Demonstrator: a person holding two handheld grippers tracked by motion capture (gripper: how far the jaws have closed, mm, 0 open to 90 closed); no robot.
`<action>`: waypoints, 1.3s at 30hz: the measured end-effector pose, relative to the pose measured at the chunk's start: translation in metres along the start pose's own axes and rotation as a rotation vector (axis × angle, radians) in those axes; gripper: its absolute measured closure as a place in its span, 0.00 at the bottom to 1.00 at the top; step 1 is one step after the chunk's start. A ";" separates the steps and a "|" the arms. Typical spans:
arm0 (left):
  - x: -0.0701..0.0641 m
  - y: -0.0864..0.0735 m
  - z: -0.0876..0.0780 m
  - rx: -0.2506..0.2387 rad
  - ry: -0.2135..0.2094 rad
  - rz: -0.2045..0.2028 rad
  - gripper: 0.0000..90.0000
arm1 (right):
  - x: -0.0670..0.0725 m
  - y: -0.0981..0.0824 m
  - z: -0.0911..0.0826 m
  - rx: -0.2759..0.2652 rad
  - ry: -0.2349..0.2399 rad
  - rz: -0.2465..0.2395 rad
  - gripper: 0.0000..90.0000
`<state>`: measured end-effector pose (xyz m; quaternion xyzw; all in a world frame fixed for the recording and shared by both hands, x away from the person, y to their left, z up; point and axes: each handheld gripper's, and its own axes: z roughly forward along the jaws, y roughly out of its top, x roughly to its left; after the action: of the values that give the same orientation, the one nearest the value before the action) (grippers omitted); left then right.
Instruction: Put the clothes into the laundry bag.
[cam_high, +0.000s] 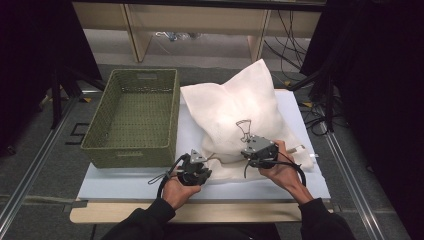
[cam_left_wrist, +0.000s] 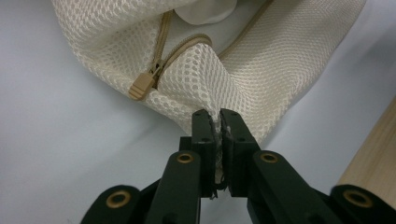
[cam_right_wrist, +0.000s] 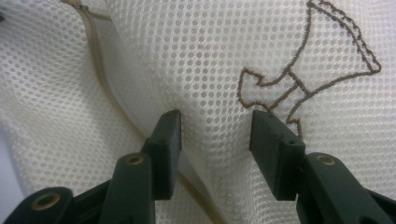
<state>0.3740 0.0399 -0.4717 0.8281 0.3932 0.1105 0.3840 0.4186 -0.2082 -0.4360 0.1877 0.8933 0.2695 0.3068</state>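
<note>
- Left gripper (cam_high: 196, 172), at the near left corner of the mesh laundry bag (cam_high: 240, 115), has its jaws pinched narrow on a fold of the bag's mesh; in the left gripper view (cam_left_wrist: 217, 122) the netting is bunched up between the pads.
- Green woven basket (cam_high: 131, 117) stands just left of the bag, on the same white sheet (cam_high: 120, 182), with nothing visible inside it.
- Bag itself lies stuffed and puffy in the middle of the sheet, its near edge by both hands, its far corner pointing away from the person.
- Zipper pull (cam_left_wrist: 142, 86), tan, sits just left of the pinched fold in the left gripper view, with the zip looking partly open beside it and something white showing through the gap.
- Right gripper (cam_high: 259, 150), resting on the bag's near right part, stands with jaws about half apart (cam_right_wrist: 215, 123); the mesh bulges between them but the pads do not appear to press it.
- Embroidered brown outline (cam_right_wrist: 308, 70) lies just right of those jaws.
- Risk, as I judge it: the left grip holds only a thin fold of netting, so a hard pull could slip it free or snag the mesh.
- Risk too: if the right jaws close on mesh alone near the zip, the contents could shift and spill through the opening.
</note>
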 end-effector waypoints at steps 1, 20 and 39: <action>0.000 0.000 0.000 -0.001 0.000 -0.002 0.94 | -0.001 0.001 0.002 0.004 0.001 -0.002 0.66; 0.013 -0.005 0.004 0.081 -0.055 -0.145 0.50 | -0.027 -0.004 -0.019 -0.036 0.052 0.035 1.00; 0.008 0.001 0.025 0.018 -0.167 -0.229 0.51 | -0.027 -0.006 -0.021 -0.033 0.082 0.057 0.99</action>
<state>0.3918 0.0320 -0.4892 0.7876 0.4527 -0.0066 0.4181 0.4240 -0.2344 -0.4132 0.1967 0.8948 0.3004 0.2655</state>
